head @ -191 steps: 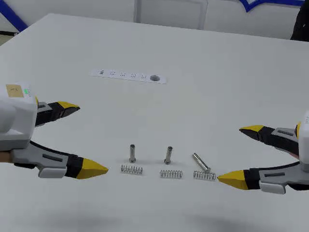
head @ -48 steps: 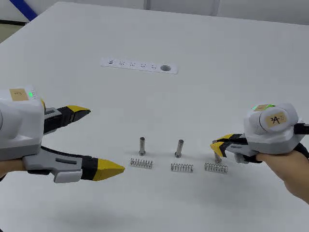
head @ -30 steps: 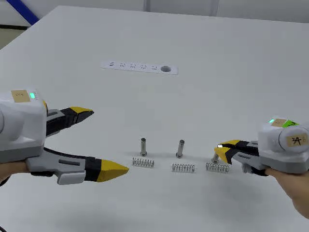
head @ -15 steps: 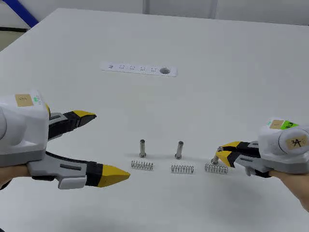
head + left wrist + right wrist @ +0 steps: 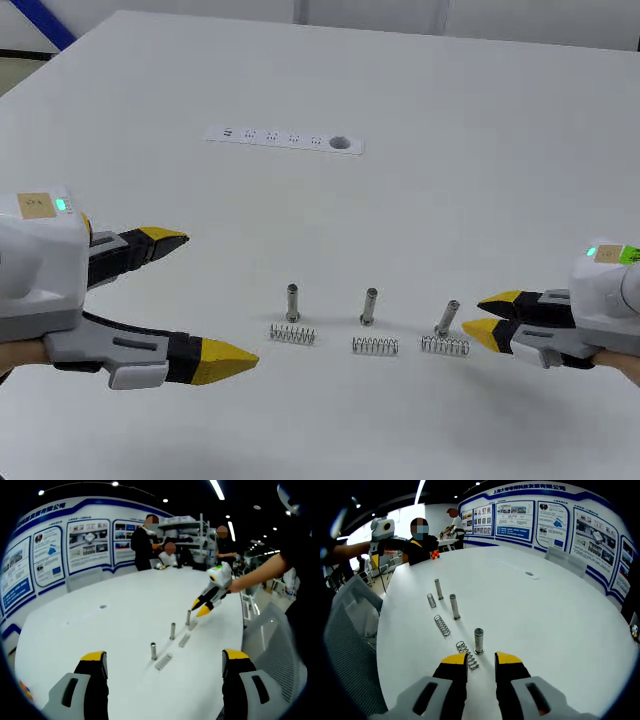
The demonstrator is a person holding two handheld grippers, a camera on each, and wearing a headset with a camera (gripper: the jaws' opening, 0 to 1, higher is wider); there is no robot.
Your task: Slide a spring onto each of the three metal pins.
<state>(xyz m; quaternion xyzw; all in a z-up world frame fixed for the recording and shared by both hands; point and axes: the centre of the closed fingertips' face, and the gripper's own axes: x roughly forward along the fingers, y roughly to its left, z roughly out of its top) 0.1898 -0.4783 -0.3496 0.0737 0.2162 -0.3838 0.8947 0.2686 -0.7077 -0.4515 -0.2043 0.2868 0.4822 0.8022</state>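
Note:
Three metal pins stand upright in a row on the white table: left pin [image 5: 292,301], middle pin [image 5: 369,306], right pin [image 5: 446,318]. In front of each lies a bare spring: left spring [image 5: 292,334], middle spring [image 5: 375,345], right spring [image 5: 445,346]. My right gripper [image 5: 488,315] sits just right of the right pin, slightly open, nothing between its jaws. The right gripper view has that pin [image 5: 479,641] and its spring [image 5: 467,655] just ahead of the fingertips. My left gripper [image 5: 195,296] is wide open, well left of the row.
A flush white socket strip [image 5: 285,139] lies in the table farther back. Several people stand beyond the table's far end [image 5: 150,540]. A mesh chair [image 5: 350,630] stands by the table's edge.
The right pin, lying tilted 6.4 s ago, now stands upright. My right gripper, shut on it a second ago, has let go and drawn back to the right.

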